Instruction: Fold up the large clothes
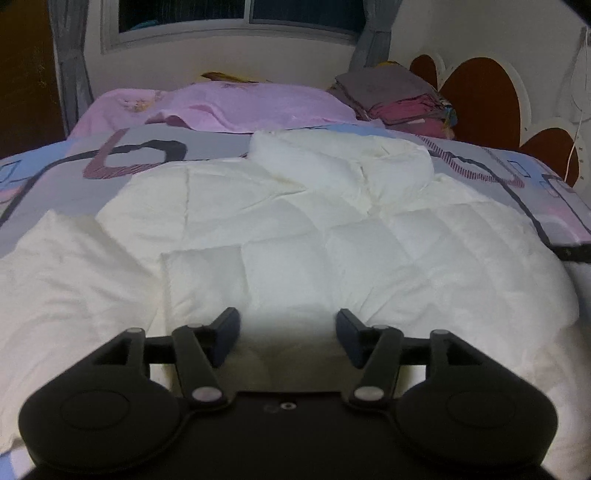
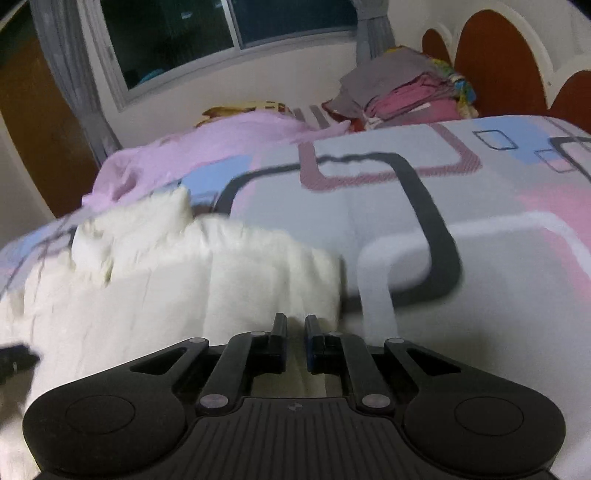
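A white quilted garment [image 1: 295, 229] lies spread on the bed, with a rolled, puffy part [image 1: 340, 166] at its far end. My left gripper [image 1: 288, 321] hovers low over the near part, its fingers wide apart and nothing pinched between them. In the right wrist view the same white garment [image 2: 184, 288] is blurred and lies to the left. My right gripper [image 2: 295, 325] sits at the garment's right edge, its jaws nearly together with white fabric in the narrow gap.
The bedspread [image 2: 406, 206] has a pattern of grey, pink and blue. A pink cloth [image 1: 251, 107] lies crumpled at the far side. A pile of folded clothes [image 1: 399, 99] stands by the brown and white headboard [image 1: 480, 99]. A window [image 1: 240, 14] is behind.
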Motion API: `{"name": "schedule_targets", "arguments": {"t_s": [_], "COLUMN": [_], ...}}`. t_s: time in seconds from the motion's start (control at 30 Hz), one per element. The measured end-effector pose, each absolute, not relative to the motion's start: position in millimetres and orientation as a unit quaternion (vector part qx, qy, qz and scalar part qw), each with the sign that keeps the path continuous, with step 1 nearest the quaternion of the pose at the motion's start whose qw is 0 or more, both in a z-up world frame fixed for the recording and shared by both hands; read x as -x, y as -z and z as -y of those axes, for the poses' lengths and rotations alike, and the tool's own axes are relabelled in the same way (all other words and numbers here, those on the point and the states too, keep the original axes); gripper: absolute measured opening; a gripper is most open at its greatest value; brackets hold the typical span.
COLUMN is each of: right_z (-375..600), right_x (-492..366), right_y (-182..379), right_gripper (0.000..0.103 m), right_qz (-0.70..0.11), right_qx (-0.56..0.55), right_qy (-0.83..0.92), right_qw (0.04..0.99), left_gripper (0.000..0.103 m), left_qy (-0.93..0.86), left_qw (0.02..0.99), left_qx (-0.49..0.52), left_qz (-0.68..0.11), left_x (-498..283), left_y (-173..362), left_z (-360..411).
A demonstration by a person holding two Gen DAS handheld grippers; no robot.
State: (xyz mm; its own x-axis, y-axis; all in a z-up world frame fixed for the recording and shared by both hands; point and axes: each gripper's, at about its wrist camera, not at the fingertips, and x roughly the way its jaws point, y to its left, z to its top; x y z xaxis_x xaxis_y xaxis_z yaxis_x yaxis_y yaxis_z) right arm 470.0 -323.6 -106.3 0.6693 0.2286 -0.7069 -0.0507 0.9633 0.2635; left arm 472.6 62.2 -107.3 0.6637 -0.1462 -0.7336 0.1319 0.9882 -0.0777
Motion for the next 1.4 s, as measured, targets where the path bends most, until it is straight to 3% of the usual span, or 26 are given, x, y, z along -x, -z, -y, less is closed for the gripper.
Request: {"name": "schedule_targets", "arguments": {"t_s": [0.27, 0.4, 0.53, 0.67, 0.7, 0.73, 0.77, 0.8, 0.83, 0.87, 0.97, 1.0, 1.07, 1.1, 1.4], "right_z": [322, 310, 300, 295, 296, 294, 294, 293, 289, 286, 275, 273, 269, 269, 250], "right_x": [-426, -414, -418, -413, -404, -395, -388, -381, -373, -364, -356, -355, -359, -361, -373], "right_y": [106, 103, 129, 113, 106, 97, 93, 89, 85, 81, 76, 76, 76, 76, 77], "right_gripper": [0.009, 0.009, 0.009, 0.009, 0.01, 0.01, 0.022, 0.041, 0.081, 0.083, 0.081, 0.077, 0.058, 0.057, 0.056], "right_qz": [-0.395, -0.399, -0.418, -0.411, -0.393, -0.378, -0.375, -0.374, -0.367, -0.355, -0.352, -0.352, -0.362, -0.366, -0.388], "right_qx": [-0.12, -0.113, -0.119, -0.118, -0.117, -0.11, -0.105, -0.104, -0.1, -0.091, -0.083, -0.086, -0.096, -0.1, -0.108], "right_qy": [-0.052, -0.068, -0.054, -0.034, -0.031, -0.027, -0.025, -0.023, -0.021, -0.026, -0.026, -0.023, -0.013, -0.005, 0.014], "right_qw": [0.909, 0.907, 0.899, 0.903, 0.911, 0.919, 0.921, 0.921, 0.925, 0.93, 0.932, 0.932, 0.927, 0.925, 0.915], "left_gripper": [0.056, 0.062, 0.064, 0.063, 0.073, 0.093, 0.102, 0.102, 0.101, 0.1, 0.091, 0.087, 0.084, 0.081, 0.071], "left_qy": [0.069, 0.082, 0.08, 0.076, 0.072, 0.066, 0.048, 0.032, 0.026, 0.016, -0.025, -0.039, -0.072, -0.091, -0.215], "left_qw": [0.91, 0.917, 0.91, 0.908, 0.913, 0.919, 0.926, 0.931, 0.932, 0.93, 0.925, 0.923, 0.916, 0.911, 0.869], "left_qx": [0.011, 0.015, 0.008, -0.004, -0.001, 0.001, 0.003, 0.007, 0.018, 0.035, 0.074, 0.084, 0.112, 0.133, 0.305], "left_qz": [-0.408, -0.391, -0.407, -0.412, -0.402, -0.389, -0.375, -0.364, -0.361, -0.365, -0.372, -0.375, -0.379, -0.38, -0.326], "left_x": [-462, -446, -450, -450, -445, -437, -429, -420, -412, -404, -379, -371, -355, -345, -279], "left_y": [104, 96, 121, 114, 107, 103, 98, 94, 92, 92, 93, 94, 98, 99, 114], "left_z": [-70, -70, -71, -69, -72, -78, -85, -95, -107, -122, -165, -179, -209, -226, -350]}}
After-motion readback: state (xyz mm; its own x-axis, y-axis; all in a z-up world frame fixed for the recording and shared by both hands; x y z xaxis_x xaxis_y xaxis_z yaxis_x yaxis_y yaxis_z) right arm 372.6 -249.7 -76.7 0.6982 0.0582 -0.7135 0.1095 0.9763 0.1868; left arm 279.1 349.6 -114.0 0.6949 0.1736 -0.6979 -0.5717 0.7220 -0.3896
